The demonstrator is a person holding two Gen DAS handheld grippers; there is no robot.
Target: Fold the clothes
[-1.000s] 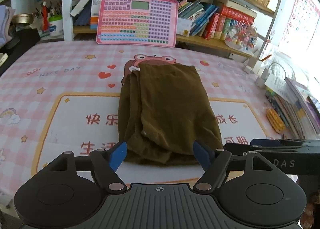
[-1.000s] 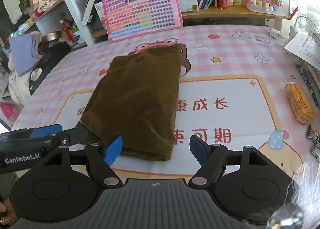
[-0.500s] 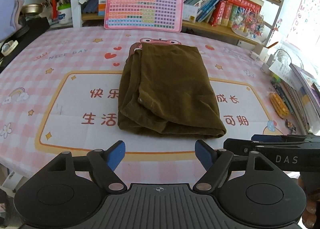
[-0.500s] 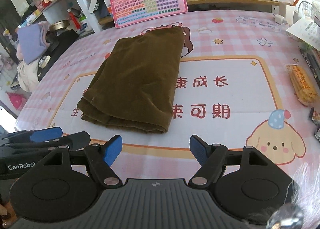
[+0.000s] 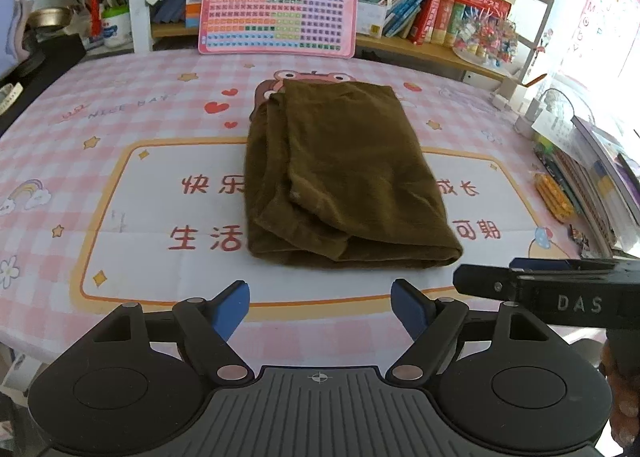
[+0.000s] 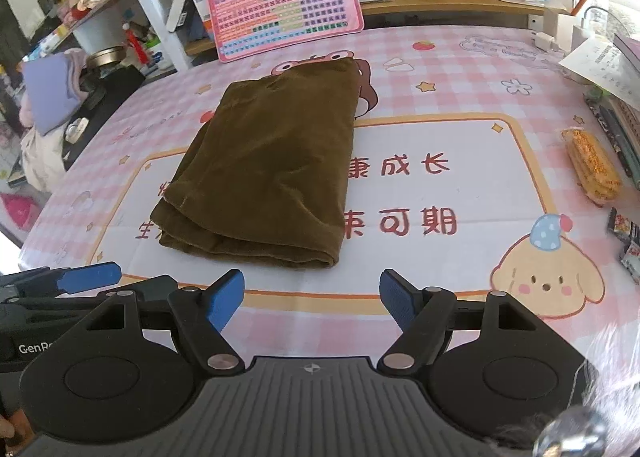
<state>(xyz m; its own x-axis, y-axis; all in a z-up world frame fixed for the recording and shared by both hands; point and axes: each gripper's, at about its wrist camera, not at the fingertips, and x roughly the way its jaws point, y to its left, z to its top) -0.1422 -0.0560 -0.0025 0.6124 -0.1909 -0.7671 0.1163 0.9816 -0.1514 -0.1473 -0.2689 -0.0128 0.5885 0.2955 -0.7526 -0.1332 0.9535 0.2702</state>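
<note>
Brown garment, apparently folded, flat

I hold my left gripper level and low, its blue-padded fingers spread wide with nothing between them. My right gripper sits just beside it, likewise level, its blue fingers parted and empty. From the left wrist view the right gripper's black body reaches in from the right edge; from the right wrist view the left gripper's fingertips poke in at the left edge. Both point forward, side by side, clear of each other.
</note>
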